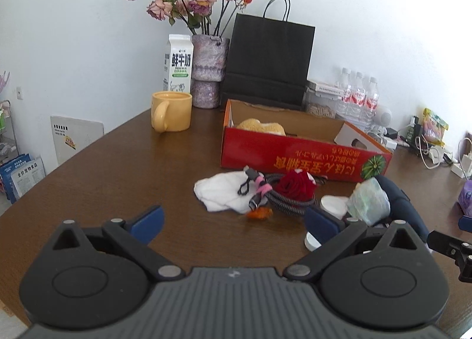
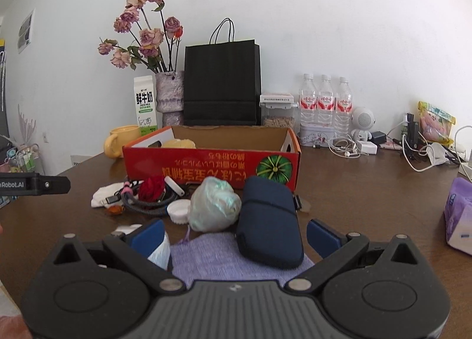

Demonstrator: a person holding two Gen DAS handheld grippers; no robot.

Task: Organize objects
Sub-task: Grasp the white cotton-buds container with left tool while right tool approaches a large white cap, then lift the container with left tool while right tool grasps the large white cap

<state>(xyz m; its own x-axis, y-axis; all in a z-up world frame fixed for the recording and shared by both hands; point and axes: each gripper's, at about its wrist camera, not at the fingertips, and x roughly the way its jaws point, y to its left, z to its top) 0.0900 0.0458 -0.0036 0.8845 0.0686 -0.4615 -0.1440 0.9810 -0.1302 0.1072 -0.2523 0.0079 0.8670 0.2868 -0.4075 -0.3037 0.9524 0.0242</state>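
Left wrist: my left gripper (image 1: 234,221) hangs with fingers apart, holding nothing. One yellow item (image 1: 262,126) lies in the red box (image 1: 295,156); white cloth (image 1: 219,193), cable (image 1: 283,205) and red rose (image 1: 296,185) wait outside, so I judge sorting barely begun.

Right wrist: my right gripper (image 2: 236,238) is spread around the navy case (image 2: 270,221), untouched; its long axis runs away from me toward the box.

A: Left wrist view? 
B: Low over the table (image 1: 118,162), facing the wall, left of the clutter.

A: Right wrist view? 
B: Same heading, closer. Both share the box (image 1: 295,153) (image 2: 212,162).
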